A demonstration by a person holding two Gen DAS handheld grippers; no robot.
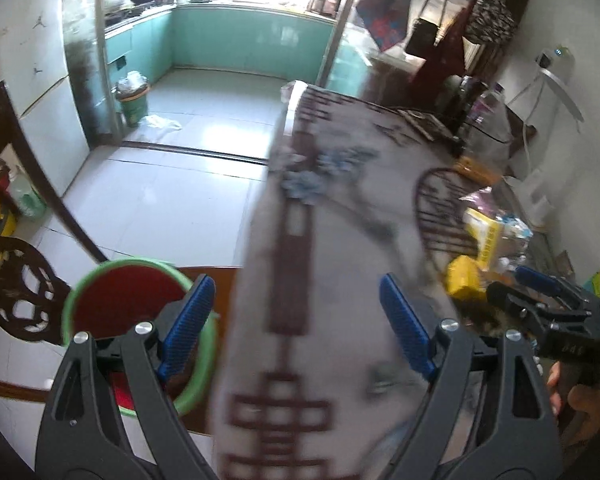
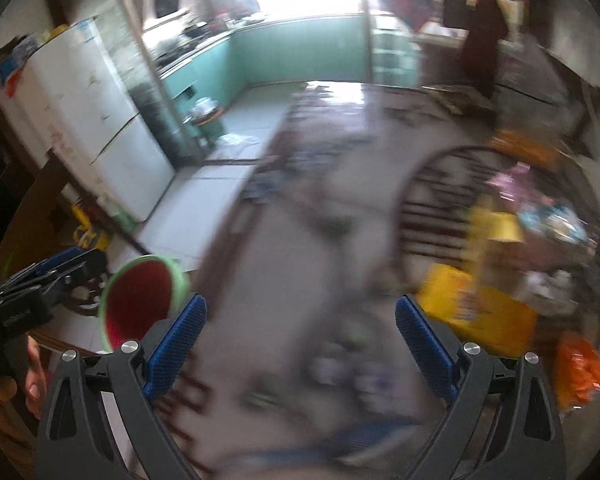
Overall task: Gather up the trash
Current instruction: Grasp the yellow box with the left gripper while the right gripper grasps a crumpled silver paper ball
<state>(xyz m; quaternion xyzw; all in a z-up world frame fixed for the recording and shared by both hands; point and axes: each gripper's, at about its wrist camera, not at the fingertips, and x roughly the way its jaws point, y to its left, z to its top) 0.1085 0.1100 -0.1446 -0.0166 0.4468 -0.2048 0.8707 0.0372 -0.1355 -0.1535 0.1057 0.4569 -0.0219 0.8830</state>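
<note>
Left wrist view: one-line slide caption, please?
Open left gripper above patterned tablecloth, green bin beside it.

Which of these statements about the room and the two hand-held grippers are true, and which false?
1. The left gripper stands open with nothing between its blue pads. True.
2. The round green-rimmed bin with a red lining is lying on the kitchen floor. False: it stands beside the long table with the white patterned cloth.
3. The right gripper is clamped on a yellow box. False: its jaws are open and empty; the yellow packet lies on the table.
4. The kitchen beyond the doorway has teal cabinets. True.
5. A small green waste bin stands on the kitchen floor. True.
</note>
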